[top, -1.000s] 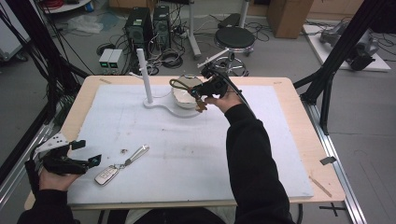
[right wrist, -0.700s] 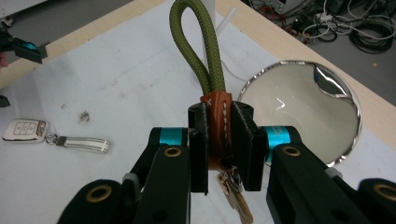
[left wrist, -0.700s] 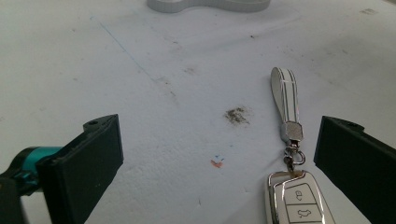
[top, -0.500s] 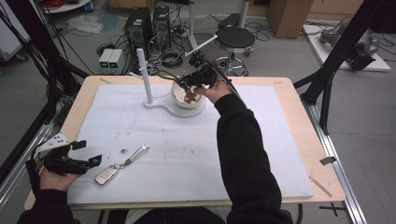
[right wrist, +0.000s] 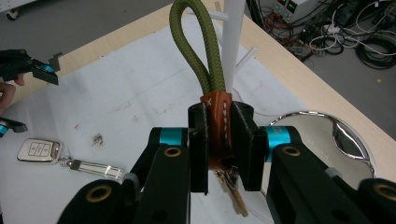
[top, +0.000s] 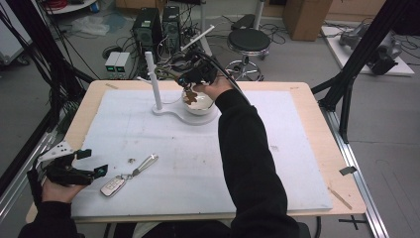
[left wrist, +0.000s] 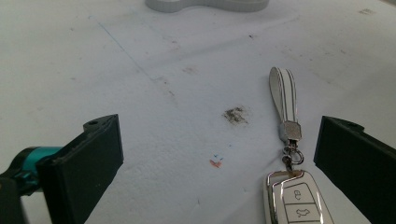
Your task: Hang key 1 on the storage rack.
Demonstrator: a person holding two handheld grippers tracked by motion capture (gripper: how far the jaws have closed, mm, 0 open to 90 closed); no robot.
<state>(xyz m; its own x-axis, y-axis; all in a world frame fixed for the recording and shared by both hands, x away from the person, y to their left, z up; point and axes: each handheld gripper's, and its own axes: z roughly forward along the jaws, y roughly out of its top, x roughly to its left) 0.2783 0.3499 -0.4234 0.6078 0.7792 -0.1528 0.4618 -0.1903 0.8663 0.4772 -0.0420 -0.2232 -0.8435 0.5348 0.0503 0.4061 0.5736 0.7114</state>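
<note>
Right gripper (top: 190, 79) has lifted off the bowl (top: 199, 104) since prev frame, now up by the white stand (top: 154, 82) post at far side of table. Jaws clamped on brown leather tab of the green rope keychain (right wrist: 212, 93); keys hang below, over bowl. Left gripper (top: 74, 166) unmoved at near-left edge, jaws wide apart, empty; car key fob (left wrist: 296, 200) w/ white strap lies just in front on mat (top: 198, 163).

white car key fob (top: 113, 186) with strap on the table mat (top: 163, 148)
</note>
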